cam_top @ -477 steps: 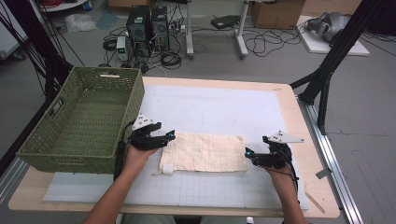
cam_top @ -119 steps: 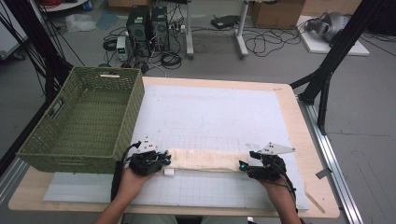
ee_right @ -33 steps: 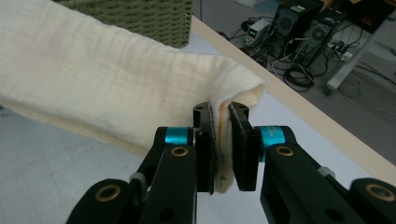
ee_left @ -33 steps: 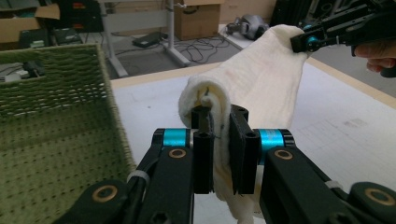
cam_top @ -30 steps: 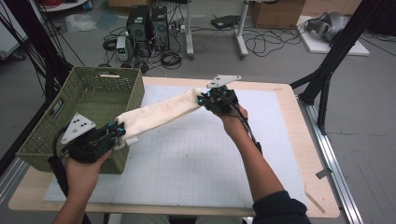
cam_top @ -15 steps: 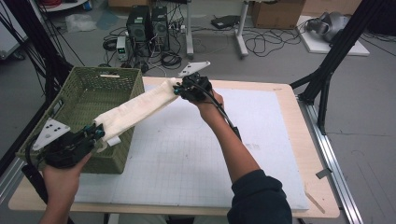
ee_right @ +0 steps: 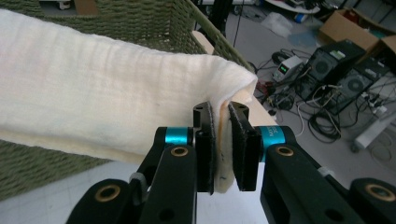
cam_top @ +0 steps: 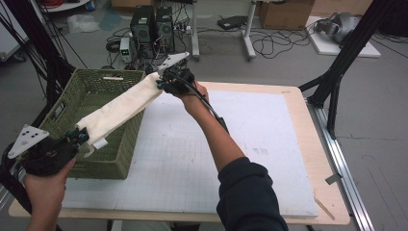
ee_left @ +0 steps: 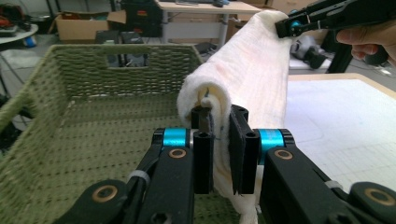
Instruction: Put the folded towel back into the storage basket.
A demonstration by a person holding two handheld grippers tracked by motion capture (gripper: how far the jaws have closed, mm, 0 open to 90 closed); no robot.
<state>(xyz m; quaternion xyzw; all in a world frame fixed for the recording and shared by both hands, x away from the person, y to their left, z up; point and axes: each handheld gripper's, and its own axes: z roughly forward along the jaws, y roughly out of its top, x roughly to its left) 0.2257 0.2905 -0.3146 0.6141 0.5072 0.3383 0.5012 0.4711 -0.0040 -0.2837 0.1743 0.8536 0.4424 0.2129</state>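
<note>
A folded cream cloth (cam_top: 120, 109) hangs stretched in the air between both grippers, over the right wall of the green woven basket (cam_top: 72, 101). My left gripper (cam_top: 79, 137) is shut on its near end, low at the basket's near right corner. My right gripper (cam_top: 161, 83) is shut on the far end, raised above the basket's far right corner. In the left gripper view the cloth (ee_left: 247, 79) runs up from the left gripper (ee_left: 219, 140) over the basket (ee_left: 88, 116). In the right gripper view the cloth (ee_right: 107, 102) is pinched in the right gripper (ee_right: 222, 140).
A white gridded mat (cam_top: 231, 149) covers the wooden table (cam_top: 312, 144), which ends in a metal rail (cam_top: 346, 178) on the right. Beyond the table, computer towers (cam_top: 151, 29), cables and black frame legs (cam_top: 341, 62) stand on the floor.
Both grippers have carried the cloth further left, from above the mat to over the basket. The left gripper has dropped towards the basket's near corner.
</note>
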